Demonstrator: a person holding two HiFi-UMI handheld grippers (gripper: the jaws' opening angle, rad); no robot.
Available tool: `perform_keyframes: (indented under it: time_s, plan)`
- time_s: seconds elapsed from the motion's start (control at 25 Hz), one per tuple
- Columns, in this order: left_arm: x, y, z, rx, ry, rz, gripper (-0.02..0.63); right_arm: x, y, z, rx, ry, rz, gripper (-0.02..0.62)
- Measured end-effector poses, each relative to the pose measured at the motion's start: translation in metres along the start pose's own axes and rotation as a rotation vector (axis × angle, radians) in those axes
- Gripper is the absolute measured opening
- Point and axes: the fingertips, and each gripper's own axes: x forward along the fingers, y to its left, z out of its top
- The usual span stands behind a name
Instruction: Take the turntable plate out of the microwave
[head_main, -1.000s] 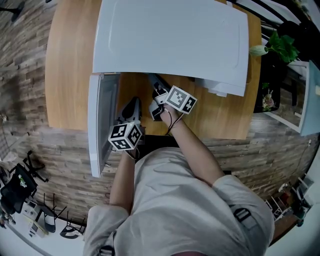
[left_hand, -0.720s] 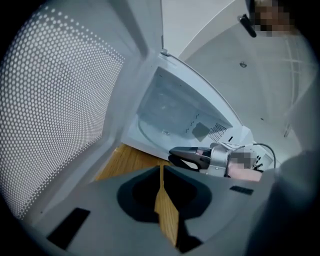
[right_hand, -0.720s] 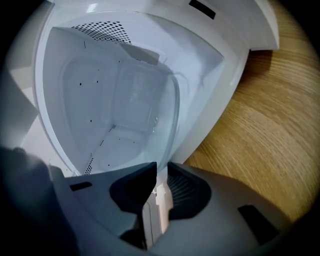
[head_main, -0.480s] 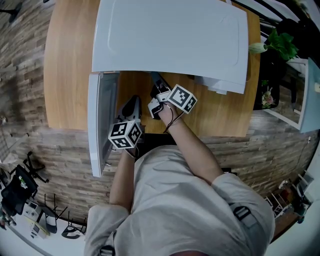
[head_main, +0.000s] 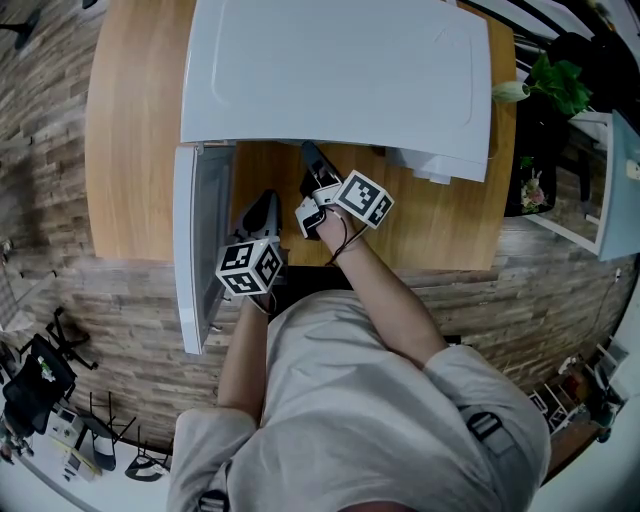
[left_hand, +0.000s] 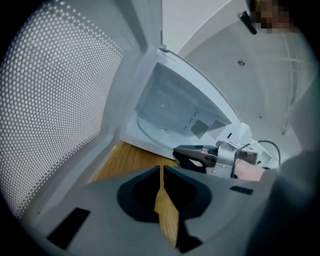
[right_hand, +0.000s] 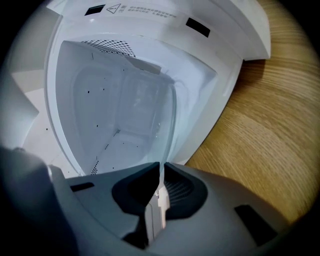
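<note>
- Right gripper (right_hand: 161, 172) jaws have just been closing and now pinch the near rim of the plate (right_hand: 125, 115).
- Plate sits inside the microwave (head_main: 340, 70) cavity (clear glass, so its far edge is hard to trace).
- Left gripper (left_hand: 161, 170) hovers just left of the right one, beside the door (head_main: 195, 250), jaws together on nothing.
- Door stands open at the left; the microwave rests on a wooden table (head_main: 130, 130).
</note>
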Motion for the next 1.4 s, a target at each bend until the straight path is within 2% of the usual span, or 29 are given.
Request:
perform_keyframes:
  time_s: [0.48,0.72,0.92,1.12,1.32,1.4]
  plan:
    - [0.025,-0.001,0.016,-0.057,-0.020,-0.042,0.034,-0.022,-0.012,-0.007,-0.012,0.021,-0.003,0.037]
    - [0.045,-0.002,0.026,-0.170,-0.039,-0.079,0.035,-0.027,-0.015,-0.002,-0.025,0.026,0.005,0.038]
    - [0.055,-0.002,0.029,-0.233,-0.037,-0.105,0.045,-0.031,-0.017,0.003,-0.040,0.036,0.006,0.040]
    - [0.064,-0.005,0.028,-0.342,-0.034,-0.139,0.066,-0.032,-0.018,0.004,-0.065,0.052,0.009,0.043]
    - [0.072,-0.009,0.030,-0.414,-0.050,-0.177,0.115,-0.032,-0.017,0.004,-0.108,0.068,0.007,0.049]
    - [0.073,-0.008,0.030,-0.453,-0.056,-0.193,0.115,-0.032,-0.017,0.004,-0.136,0.076,0.002,0.054]
